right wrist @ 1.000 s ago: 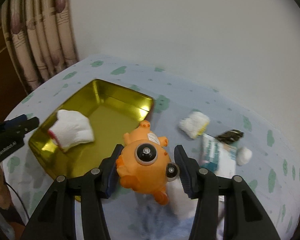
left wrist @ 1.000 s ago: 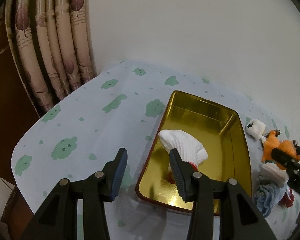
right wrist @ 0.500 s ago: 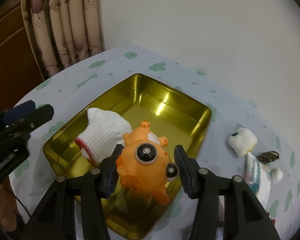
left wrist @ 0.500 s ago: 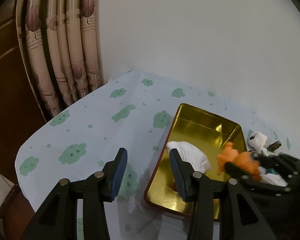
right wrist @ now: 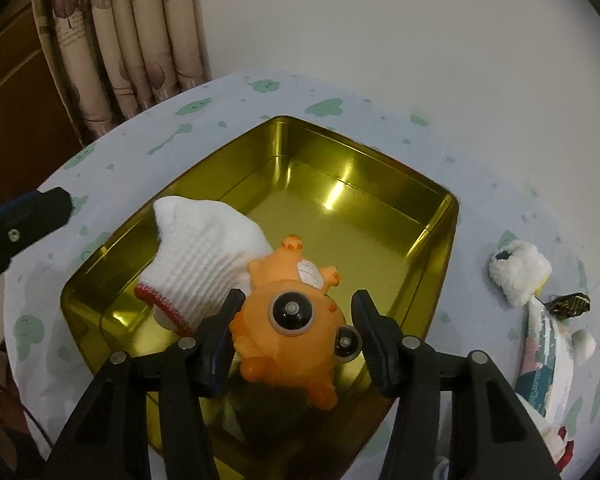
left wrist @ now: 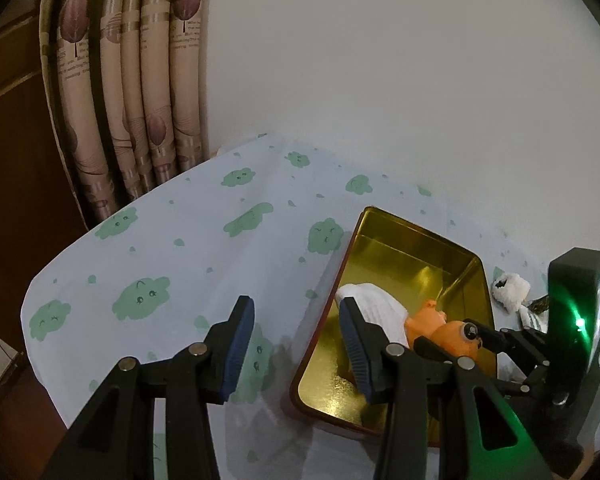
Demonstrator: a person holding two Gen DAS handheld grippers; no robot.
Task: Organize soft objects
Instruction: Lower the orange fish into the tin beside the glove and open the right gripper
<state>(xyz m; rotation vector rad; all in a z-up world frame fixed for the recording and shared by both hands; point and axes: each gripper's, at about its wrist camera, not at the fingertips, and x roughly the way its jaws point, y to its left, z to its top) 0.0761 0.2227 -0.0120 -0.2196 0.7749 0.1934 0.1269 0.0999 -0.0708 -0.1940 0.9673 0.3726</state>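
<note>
My right gripper (right wrist: 298, 330) is shut on an orange squishy toy (right wrist: 288, 320) with bulging eyes and holds it over the near part of a gold tin tray (right wrist: 380, 184). A white knit glove (right wrist: 204, 248) with a red cuff lies in the tray beside the toy. My left gripper (left wrist: 296, 336) is open and empty, above the tablecloth at the tray's (left wrist: 412, 240) left rim. From the left wrist view the toy (left wrist: 440, 328), the glove (left wrist: 376, 308) and the right gripper (left wrist: 472, 340) show inside the tray.
A fluffy white ball (right wrist: 520, 272), a dark wrapped item (right wrist: 570, 304) and a patterned cloth (right wrist: 548, 356) lie right of the tray. The table has a white cloth with green blobs (left wrist: 180, 264). Curtains (left wrist: 132, 92) hang at the back left by a white wall.
My right gripper has carried the orange toy left from the pile to over the tray, beside the glove. My left gripper has drawn back and left of the tray.
</note>
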